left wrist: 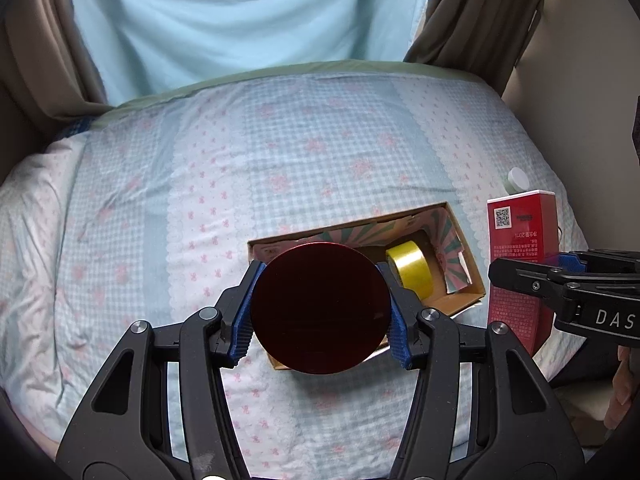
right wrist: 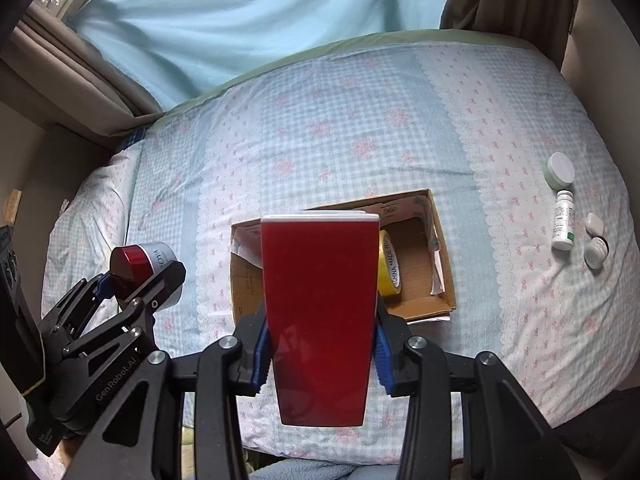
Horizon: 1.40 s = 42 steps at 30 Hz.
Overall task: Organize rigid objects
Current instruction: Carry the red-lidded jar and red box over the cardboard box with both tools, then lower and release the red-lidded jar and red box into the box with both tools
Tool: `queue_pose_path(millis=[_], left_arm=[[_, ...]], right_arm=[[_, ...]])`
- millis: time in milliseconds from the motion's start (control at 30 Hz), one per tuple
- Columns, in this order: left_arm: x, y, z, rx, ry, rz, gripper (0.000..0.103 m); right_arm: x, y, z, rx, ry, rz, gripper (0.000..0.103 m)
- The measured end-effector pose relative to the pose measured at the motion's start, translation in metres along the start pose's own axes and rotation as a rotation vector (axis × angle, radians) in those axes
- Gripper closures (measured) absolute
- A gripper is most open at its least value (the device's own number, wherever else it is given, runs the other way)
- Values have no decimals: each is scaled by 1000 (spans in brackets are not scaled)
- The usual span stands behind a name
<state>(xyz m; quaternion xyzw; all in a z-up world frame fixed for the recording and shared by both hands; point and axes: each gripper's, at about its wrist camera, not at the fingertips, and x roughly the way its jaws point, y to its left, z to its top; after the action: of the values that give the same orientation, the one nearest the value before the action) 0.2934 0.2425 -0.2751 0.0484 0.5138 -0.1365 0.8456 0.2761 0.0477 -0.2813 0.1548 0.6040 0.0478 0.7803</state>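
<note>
Nearest, the left gripper (left wrist: 322, 308) is clenched on a red-capped jar (left wrist: 322, 308), its blue pads pressing the round sides, held above the near left end of the cardboard box (left wrist: 478, 284) on the bed (left wrist: 140, 240). The grip sits on a curved, smooth surface, so the jar could likely twist or slide out if the pads loosen before it is low inside the box. To the right, the right gripper (right wrist: 320, 344) grasps a tall red carton (right wrist: 320, 312) by its narrow sides, upright and near the box's near edge; being tall, it would probably tip on the soft bedding or snag the box wall if set down askew. The two grippers hang close together, and a collision seems possible if both descend at once. Inside the box, a yellow tape roll (right wrist: 387, 268) takes up the middle, leaving little room; dropping either item onto it could make it roll or sit crooked. Farther right, small white bottles (right wrist: 563, 220) and a round tub (right wrist: 560, 168) lie loose on the bed, still outside the box.
</note>
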Motion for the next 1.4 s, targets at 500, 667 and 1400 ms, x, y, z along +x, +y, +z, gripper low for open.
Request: queue_pose_path(millis=[500, 667, 1400], left_arm=[[152, 20, -21, 13, 264, 39, 52], [186, 20, -34, 7, 332, 53, 52], [206, 2, -36, 72, 371, 30, 1]], right_arm=[[150, 4, 39, -68, 266, -30, 64], [192, 7, 43, -95, 338, -26, 64], [240, -3, 47, -97, 439, -66, 62]])
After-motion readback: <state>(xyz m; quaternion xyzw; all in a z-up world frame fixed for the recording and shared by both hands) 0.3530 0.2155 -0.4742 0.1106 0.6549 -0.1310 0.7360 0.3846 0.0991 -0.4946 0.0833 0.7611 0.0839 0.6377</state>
